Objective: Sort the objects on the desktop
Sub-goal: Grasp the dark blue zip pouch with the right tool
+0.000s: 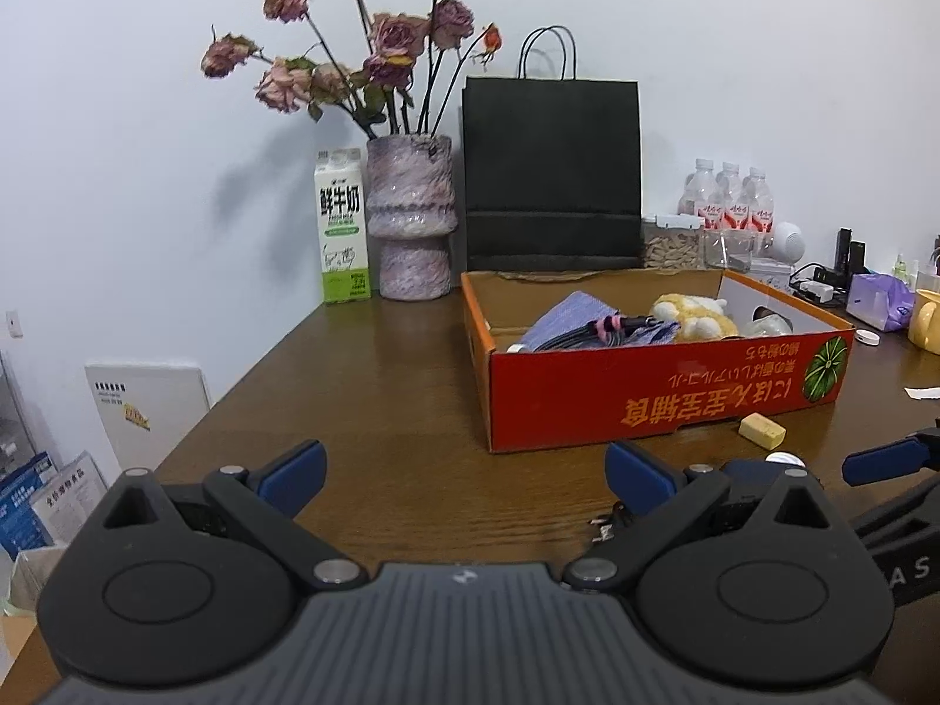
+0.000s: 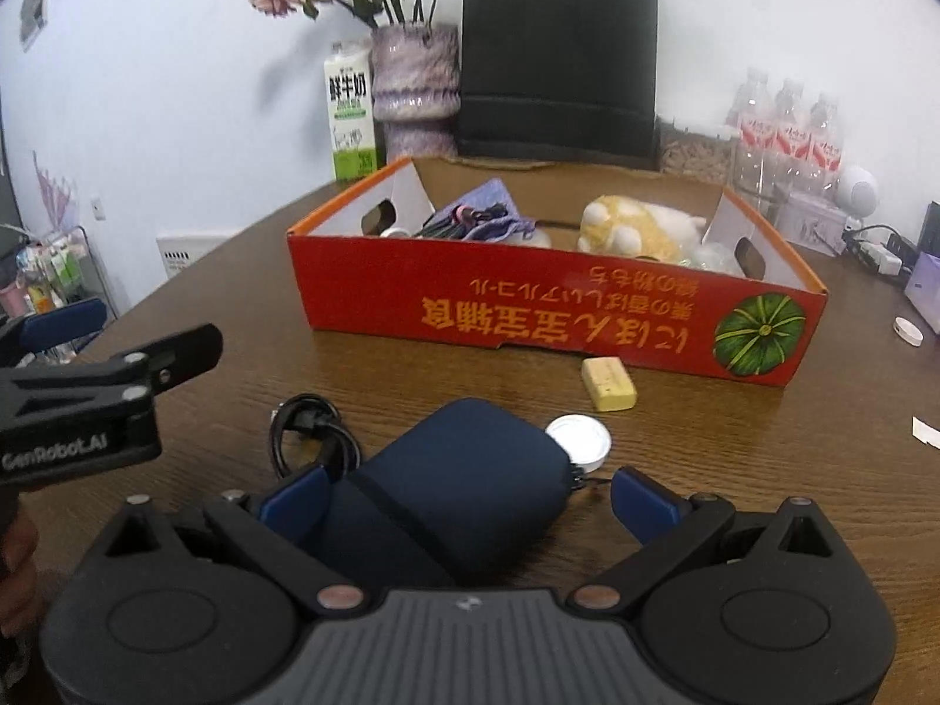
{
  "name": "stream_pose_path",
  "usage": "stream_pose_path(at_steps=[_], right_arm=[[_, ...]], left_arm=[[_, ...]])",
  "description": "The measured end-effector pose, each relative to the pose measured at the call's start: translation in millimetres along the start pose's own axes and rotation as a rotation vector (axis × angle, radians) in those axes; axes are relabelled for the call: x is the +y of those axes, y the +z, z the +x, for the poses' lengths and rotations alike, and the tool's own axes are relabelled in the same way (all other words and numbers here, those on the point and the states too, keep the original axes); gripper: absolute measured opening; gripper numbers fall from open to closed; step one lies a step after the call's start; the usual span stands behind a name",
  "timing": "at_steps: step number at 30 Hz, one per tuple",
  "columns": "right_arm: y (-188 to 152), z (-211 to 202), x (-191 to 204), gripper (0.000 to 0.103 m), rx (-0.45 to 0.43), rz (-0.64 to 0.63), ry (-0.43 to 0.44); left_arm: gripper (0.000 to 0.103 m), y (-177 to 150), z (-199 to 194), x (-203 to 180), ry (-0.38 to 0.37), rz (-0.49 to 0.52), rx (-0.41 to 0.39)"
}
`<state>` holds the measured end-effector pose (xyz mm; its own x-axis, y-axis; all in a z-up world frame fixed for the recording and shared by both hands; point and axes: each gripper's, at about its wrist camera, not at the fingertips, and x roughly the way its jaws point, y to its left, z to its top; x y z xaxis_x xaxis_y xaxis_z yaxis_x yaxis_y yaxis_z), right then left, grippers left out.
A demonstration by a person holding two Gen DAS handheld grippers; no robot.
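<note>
My right gripper (image 2: 470,502) is open low over the wooden table (image 2: 235,305). A navy zip case (image 2: 464,470) lies between its fingers, close against the left pad, with the right pad clear of it. Around the case lie a coiled black cable (image 2: 305,435), a white round lid (image 2: 578,440) and a yellow block (image 2: 608,383). Behind them stands the red cardboard box (image 2: 529,311), holding a purple cloth (image 2: 493,205) with cables and a yellow-white plush toy (image 2: 634,226). My left gripper (image 1: 467,479) is open and empty, left of the box (image 1: 646,399) and the case (image 1: 752,470).
Along the wall stand a milk carton (image 1: 343,229), a vase of dried roses (image 1: 411,217), a black paper bag (image 1: 552,176) and water bottles (image 1: 728,200). A yellow mug (image 1: 925,320) and a purple tissue pack (image 1: 884,299) sit far right. The table's edge runs down the left side.
</note>
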<state>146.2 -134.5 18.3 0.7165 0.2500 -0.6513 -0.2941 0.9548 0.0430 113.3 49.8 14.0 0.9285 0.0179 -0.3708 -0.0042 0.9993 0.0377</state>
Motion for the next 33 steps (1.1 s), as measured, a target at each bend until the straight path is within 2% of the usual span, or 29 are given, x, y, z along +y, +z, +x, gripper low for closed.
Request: stream_pose_path(at_steps=[12, 20, 23, 24, 30, 33], right_arm=[[5.0, -1.2, -0.4, 0.101, 0.099, -0.025, -0.053], [12.0, 18.5, 9.7, 0.096, 0.144, -0.029, -0.069], [6.6, 24.1, 5.6, 0.091, 0.151, -0.006, -0.043], [6.0, 21.8, 3.6, 0.083, 0.144, -0.005, -0.032], [-2.5, 5.4, -11.8, 0.067, 0.083, 0.02, -0.024], [-6.3, -0.6, -19.2, 0.065, 0.058, 0.032, -0.005]], left_arm=[[0.103, -1.3, 1.0, 6.3, -0.077, -0.019, 0.074], [0.103, -0.6, 0.4, 5.9, -0.083, -0.029, 0.097], [0.103, -2.0, -0.9, 7.2, -0.078, -0.026, 0.101], [0.103, -2.2, -0.6, 7.7, -0.076, -0.026, 0.104], [0.103, -3.6, 4.0, -1.6, -0.08, -0.017, 0.122], [0.103, -3.8, 6.4, -11.0, -0.088, 0.0, 0.135]])
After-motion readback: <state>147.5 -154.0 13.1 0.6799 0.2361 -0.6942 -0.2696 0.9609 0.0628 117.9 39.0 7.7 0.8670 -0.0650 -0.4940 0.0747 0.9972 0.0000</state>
